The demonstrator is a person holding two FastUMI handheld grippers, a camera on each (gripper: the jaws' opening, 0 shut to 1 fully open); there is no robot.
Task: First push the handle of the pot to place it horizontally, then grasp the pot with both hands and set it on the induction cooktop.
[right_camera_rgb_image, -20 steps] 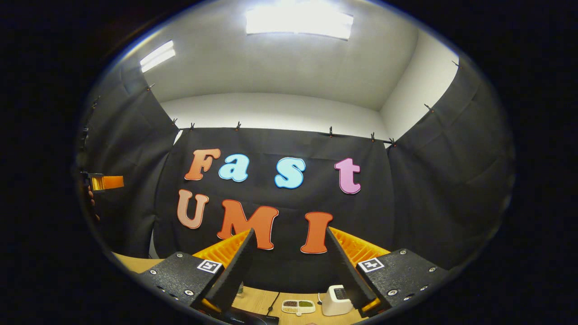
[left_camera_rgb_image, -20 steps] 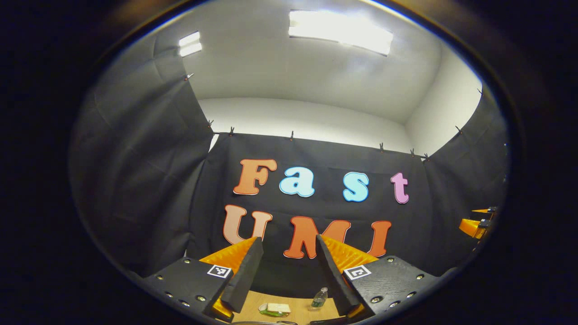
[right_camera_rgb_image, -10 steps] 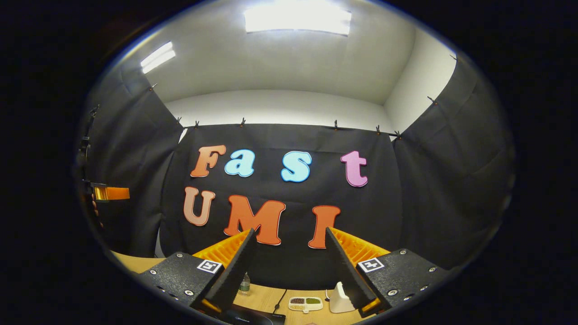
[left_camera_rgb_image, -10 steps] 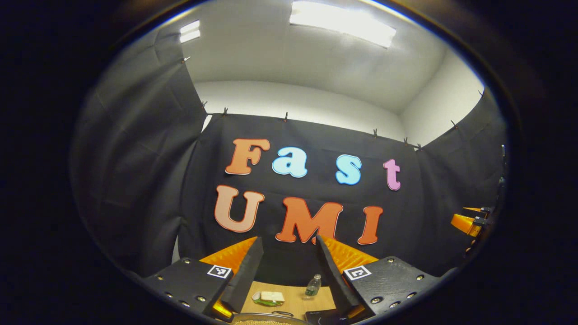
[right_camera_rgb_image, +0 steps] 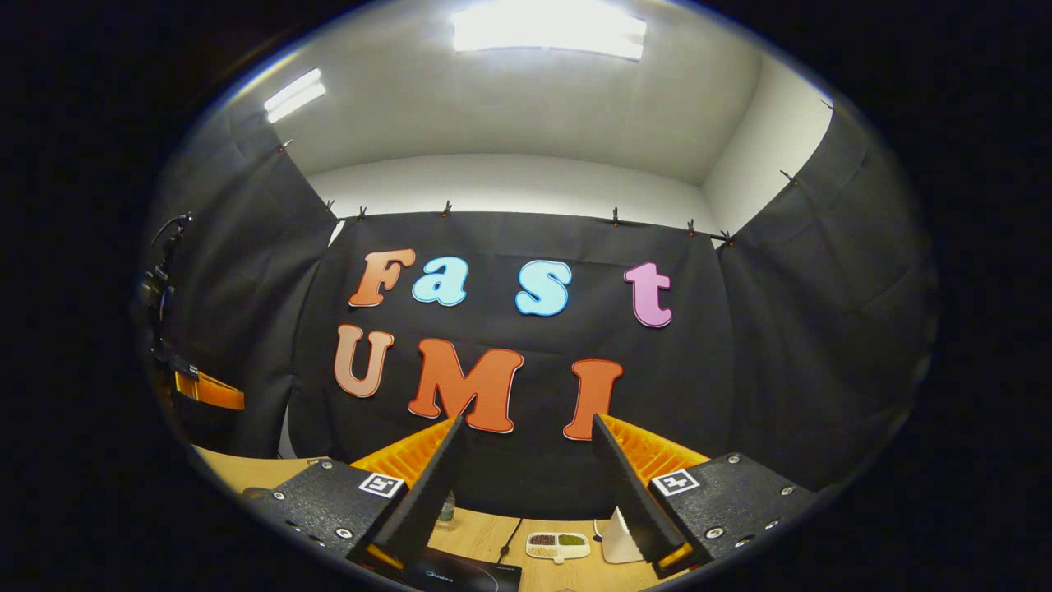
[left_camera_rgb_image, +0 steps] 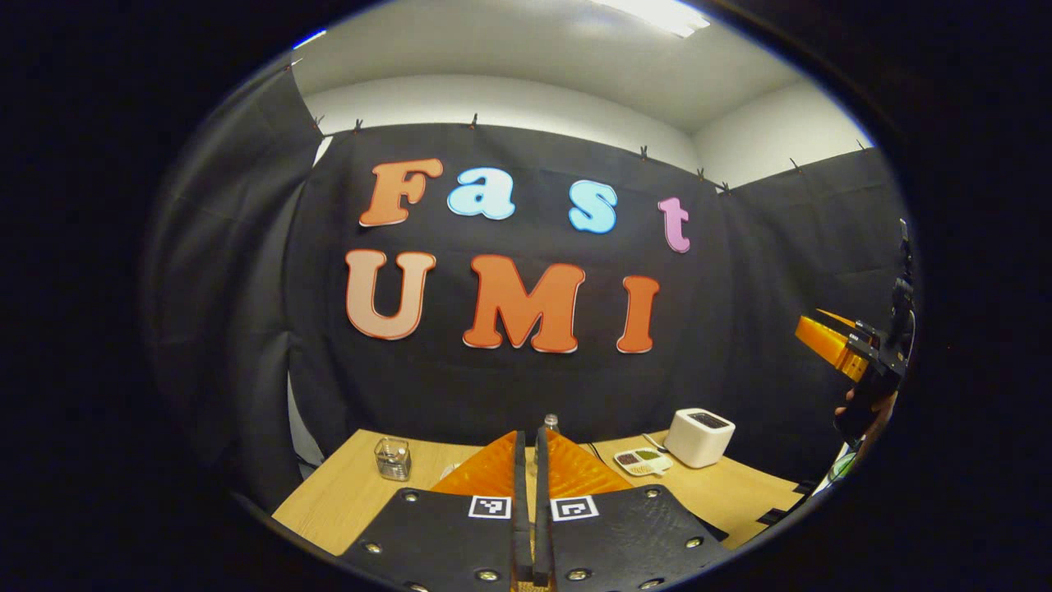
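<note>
In the left gripper view my left gripper (left_camera_rgb_image: 527, 437) is shut, its two fingers pressed together with nothing between them, held above the wooden table (left_camera_rgb_image: 337, 497). The right gripper (left_camera_rgb_image: 838, 344) shows far off at the right edge, with a hand (left_camera_rgb_image: 859, 415) below it. In the right gripper view my right gripper (right_camera_rgb_image: 526, 423) stands open and holds nothing. Just under its left finger lies the black induction cooktop (right_camera_rgb_image: 464, 573) on the table (right_camera_rgb_image: 238, 469). The left gripper (right_camera_rgb_image: 207, 391) shows at the far left edge.
A small glass jar (left_camera_rgb_image: 393, 458), a bottle top (left_camera_rgb_image: 551, 421), a divided dish (left_camera_rgb_image: 643, 461) and a white box appliance (left_camera_rgb_image: 699, 426) stand at the table's back. The right gripper view shows a bottle (right_camera_rgb_image: 445, 510), the dish (right_camera_rgb_image: 555, 544), a cable (right_camera_rgb_image: 508, 536) and the appliance (right_camera_rgb_image: 610, 549).
My left gripper has shut its fingers and tipped down, so the table and its objects have come into view. The right gripper stays open and has barely shifted.
</note>
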